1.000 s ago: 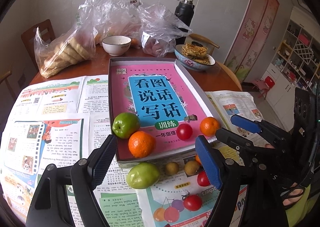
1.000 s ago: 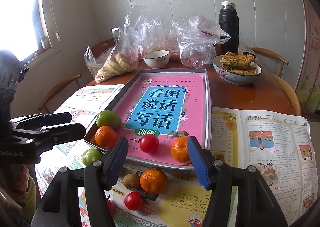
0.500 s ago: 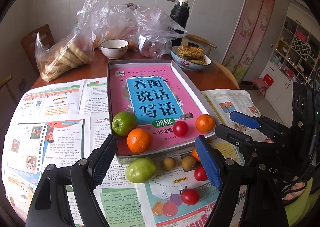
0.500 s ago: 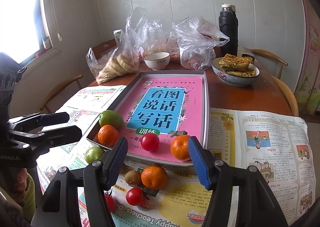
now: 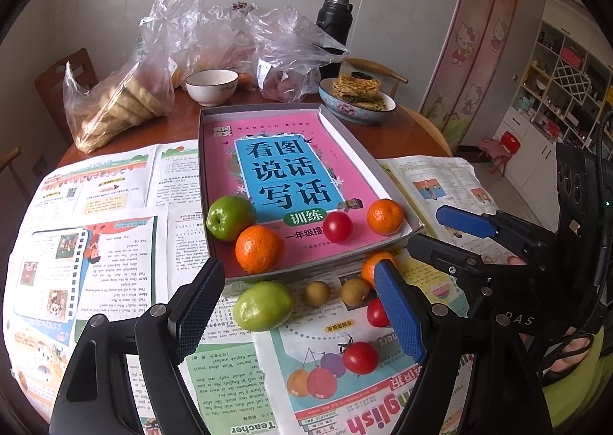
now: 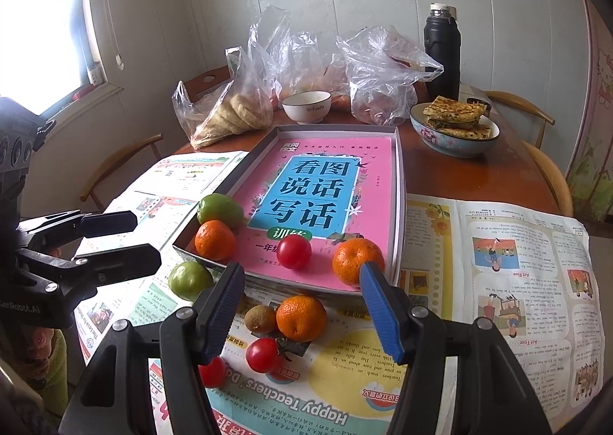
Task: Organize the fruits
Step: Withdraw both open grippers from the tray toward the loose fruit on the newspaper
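Inside the tray (image 6: 400, 182), at its 6 o'clock end, four fruits already sat, while seven waited on the newspaper (image 6: 479, 243) beneath both grippers' fingers (image 5: 398, 304), spread apart and empty.

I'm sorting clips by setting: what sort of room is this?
Most likely a home dining area. A round wooden table with wooden chairs holds a bowl of flatbread and bagged food, and cartoon-cat panels decorate the far side.

Book (image 6: 322, 197): 看图说话写话 训练; newspaper (image 6: 291, 408): "Happy Teachers" (upside down).
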Tool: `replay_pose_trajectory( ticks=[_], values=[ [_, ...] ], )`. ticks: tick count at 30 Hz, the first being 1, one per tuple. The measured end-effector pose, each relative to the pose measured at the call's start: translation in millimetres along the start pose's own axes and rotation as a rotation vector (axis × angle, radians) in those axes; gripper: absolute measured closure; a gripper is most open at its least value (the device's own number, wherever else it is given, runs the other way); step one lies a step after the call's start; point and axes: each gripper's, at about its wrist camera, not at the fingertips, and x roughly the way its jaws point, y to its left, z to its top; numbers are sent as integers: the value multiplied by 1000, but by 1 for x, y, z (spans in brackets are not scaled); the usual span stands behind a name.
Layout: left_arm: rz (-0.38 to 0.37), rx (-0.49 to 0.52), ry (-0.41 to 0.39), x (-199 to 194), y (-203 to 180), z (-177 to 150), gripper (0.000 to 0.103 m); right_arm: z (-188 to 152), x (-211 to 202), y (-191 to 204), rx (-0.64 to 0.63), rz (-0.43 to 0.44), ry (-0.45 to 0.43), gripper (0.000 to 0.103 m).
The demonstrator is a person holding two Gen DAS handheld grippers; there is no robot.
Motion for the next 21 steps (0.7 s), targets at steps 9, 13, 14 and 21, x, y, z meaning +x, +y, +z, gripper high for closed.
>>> replay_pose_trajectory(
  ticks=[9,13,14,21],
  values=[
    [-4,16,19,-1,-3,-11,22,-7,-3,1,-3,10,16,41],
    [-12,27,36,1,-6,-17,22,-12,-2,2,-2,19,30,41],
    [-12,28,42,2,-7,-18,22,-14,-2,2,-4,17,34,41],
    [-27,51,101,14,-16,-36,22,-22,0,3,-6,26,54,41]
  ],
)
